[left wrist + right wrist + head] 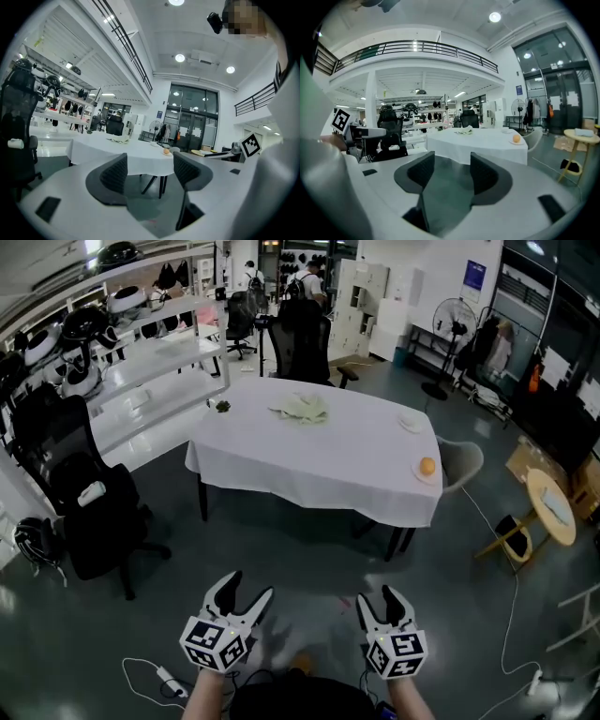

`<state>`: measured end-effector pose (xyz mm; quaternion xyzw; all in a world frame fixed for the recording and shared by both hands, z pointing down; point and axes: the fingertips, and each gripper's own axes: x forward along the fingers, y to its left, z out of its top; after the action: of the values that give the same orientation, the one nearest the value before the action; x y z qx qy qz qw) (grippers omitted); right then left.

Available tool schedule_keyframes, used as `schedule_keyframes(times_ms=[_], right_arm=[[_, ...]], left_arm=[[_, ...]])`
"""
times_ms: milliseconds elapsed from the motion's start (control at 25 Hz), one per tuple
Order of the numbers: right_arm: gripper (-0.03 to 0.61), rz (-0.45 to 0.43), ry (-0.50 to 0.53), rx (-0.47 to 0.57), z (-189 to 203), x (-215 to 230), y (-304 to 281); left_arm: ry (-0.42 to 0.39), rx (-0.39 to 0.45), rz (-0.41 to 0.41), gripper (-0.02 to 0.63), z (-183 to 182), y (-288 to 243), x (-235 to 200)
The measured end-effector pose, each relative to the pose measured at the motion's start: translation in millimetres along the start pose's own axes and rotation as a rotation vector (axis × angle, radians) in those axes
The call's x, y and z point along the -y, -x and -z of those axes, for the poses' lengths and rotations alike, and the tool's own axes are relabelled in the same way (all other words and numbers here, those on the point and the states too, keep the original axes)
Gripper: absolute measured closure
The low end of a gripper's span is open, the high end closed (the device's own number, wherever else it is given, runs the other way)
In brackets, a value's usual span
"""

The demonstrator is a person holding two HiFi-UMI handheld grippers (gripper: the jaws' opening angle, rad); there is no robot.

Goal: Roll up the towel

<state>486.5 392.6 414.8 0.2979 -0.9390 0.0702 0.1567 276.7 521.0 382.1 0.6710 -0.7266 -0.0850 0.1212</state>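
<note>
The pale cream-coloured cloth towel [302, 409] lay crumpled in a loose, unrolled heap on the far part of the white-covered surface [328, 470], slightly left of centre.

three distant views — one shared table [309, 465]

A dark, glossy floor [281, 559] spreads around a white-clothed table [309, 474], with black office chairs [94, 512] and white shelving [150, 362] to its left. A standing fan [456, 320] and a small round wooden table [551, 507] stand to its right. Round ceiling lights [180, 57] shine above tall glass doors [192, 124], and a railed mezzanine [412, 47] runs overhead.
</note>
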Motion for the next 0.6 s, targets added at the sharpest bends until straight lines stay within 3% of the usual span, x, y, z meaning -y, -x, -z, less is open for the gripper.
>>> schedule_keyframes(times_ms=[600], right_arm=[[0.345, -0.029, 0.003, -0.028, 3, 38, -47]], left_arm=[[0.026, -0.005, -0.018, 0.289, 15, -61, -1]])
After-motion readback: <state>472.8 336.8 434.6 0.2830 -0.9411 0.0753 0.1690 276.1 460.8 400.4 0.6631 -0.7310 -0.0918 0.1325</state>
